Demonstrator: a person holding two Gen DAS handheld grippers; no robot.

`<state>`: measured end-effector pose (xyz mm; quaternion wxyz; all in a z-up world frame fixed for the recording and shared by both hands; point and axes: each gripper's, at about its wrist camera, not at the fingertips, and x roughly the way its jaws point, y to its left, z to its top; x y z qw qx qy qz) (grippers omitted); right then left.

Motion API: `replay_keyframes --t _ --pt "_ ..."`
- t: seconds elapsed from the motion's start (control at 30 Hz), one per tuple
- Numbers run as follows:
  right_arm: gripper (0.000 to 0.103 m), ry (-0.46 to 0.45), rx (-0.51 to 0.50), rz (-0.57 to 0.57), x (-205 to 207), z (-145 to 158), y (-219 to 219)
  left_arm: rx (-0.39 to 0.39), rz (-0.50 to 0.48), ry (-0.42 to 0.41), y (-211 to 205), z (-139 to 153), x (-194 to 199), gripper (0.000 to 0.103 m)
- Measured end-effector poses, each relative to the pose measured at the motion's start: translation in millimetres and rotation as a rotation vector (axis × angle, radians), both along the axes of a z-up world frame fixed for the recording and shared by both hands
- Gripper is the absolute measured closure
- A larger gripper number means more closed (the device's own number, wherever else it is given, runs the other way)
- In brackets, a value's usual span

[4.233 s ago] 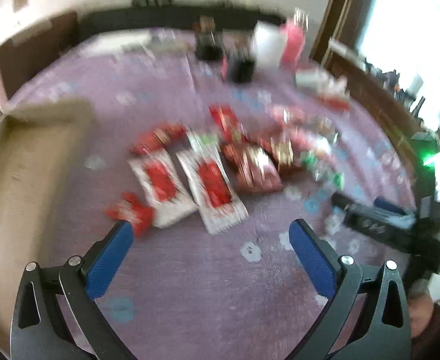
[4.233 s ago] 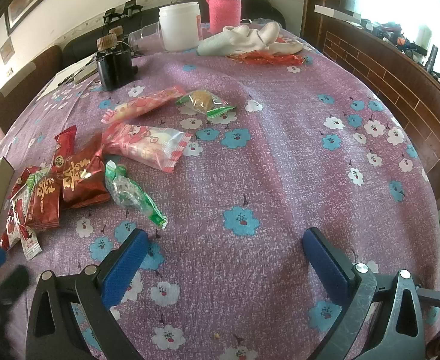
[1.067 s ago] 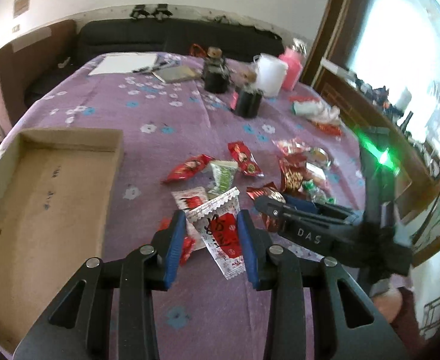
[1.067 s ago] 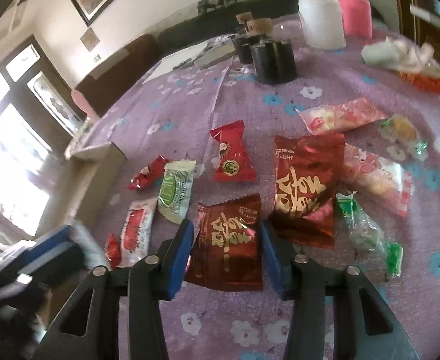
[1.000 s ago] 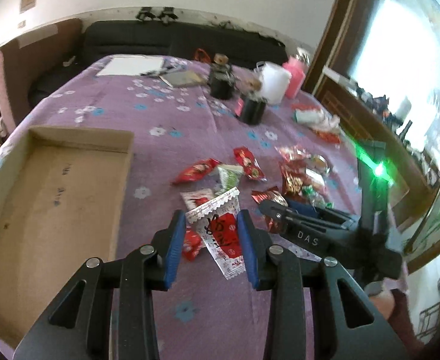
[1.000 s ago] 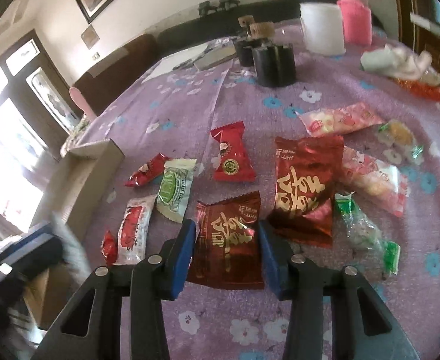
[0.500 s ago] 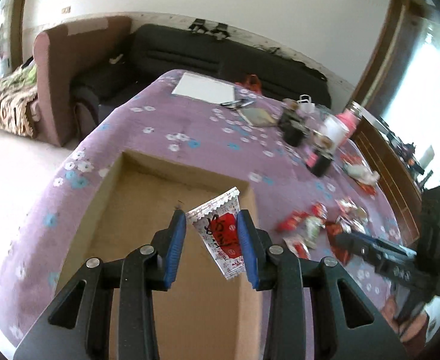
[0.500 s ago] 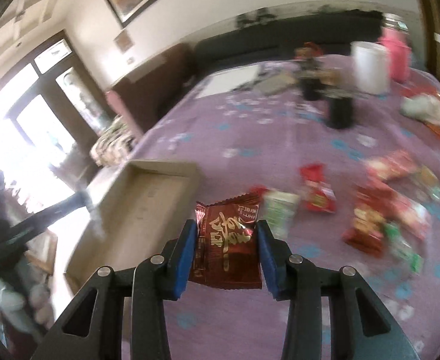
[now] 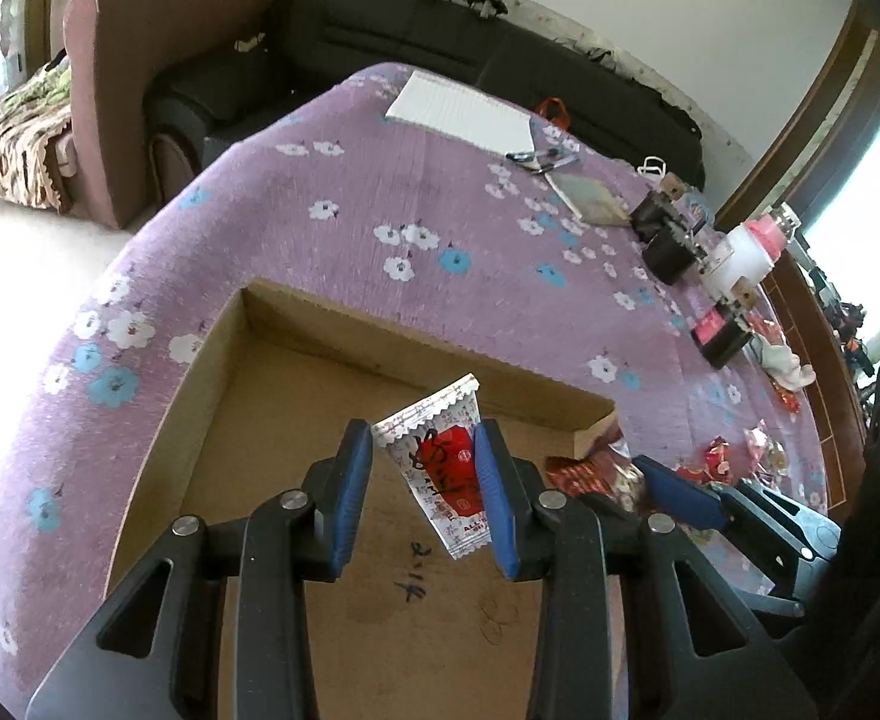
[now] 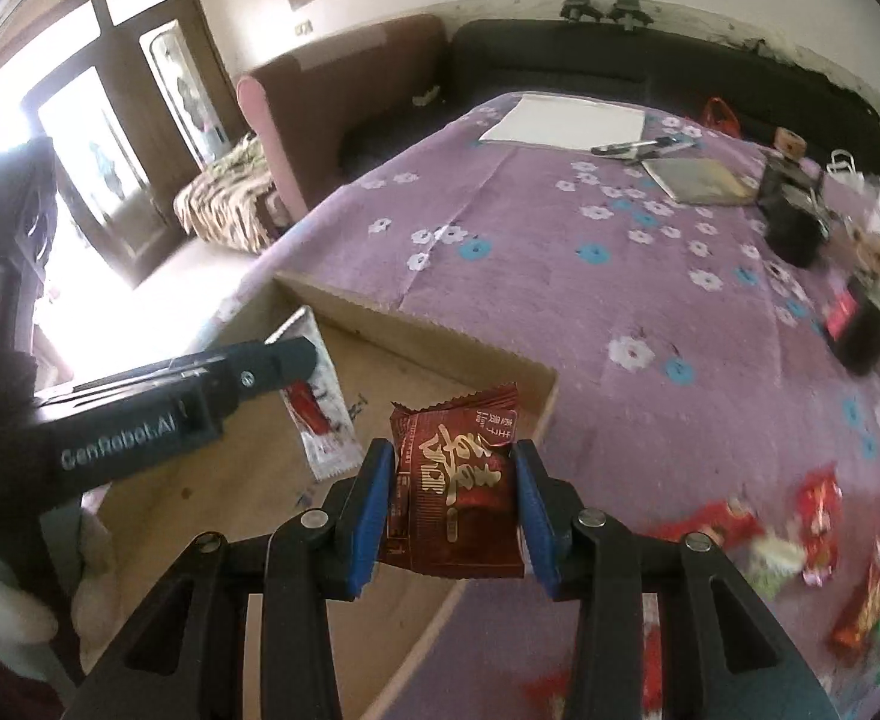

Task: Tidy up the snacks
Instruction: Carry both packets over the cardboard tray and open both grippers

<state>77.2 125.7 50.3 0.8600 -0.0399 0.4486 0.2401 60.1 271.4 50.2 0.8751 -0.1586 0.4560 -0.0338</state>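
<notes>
Purple floral-cloth table (image 9: 344, 192) w/ shallow brown cardboard box (image 9: 296, 420). Left tool (image 9: 422, 468) grips white-red sachet (image 9: 440, 468) over box; right tool (image 10: 453, 495), near "GenRobot.AI" lettering, clamps dark-red foil packet (image 10: 455, 498) above box edge.

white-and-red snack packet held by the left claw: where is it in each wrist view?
Left wrist: white-and-red snack packet centre, pinched in the left claw, above the box floor.
Right wrist: same packet left of centre, hanging beneath the left claw's black finger.
Shared landmark: shallow brown cardboard box.
</notes>
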Motion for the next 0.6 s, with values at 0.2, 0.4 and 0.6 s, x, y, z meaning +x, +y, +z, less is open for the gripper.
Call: replay_keyframes --t 0.2,0.4,0.6 --pt "0.059 -0.044 -0.048 0.006 6 -4 11 -0.030 0.021 0.027 4 -7 4 0.070" --pt "0.048 -0.130 0.005 0.006 -11 34 -11 -0.015 0.064 -0.003 9 8 -15 0.070" --pt "0.005 -0.340 0.019 -0.119 -41 73 -83 -0.030 0.082 -0.099 10 38 -66 0.048"
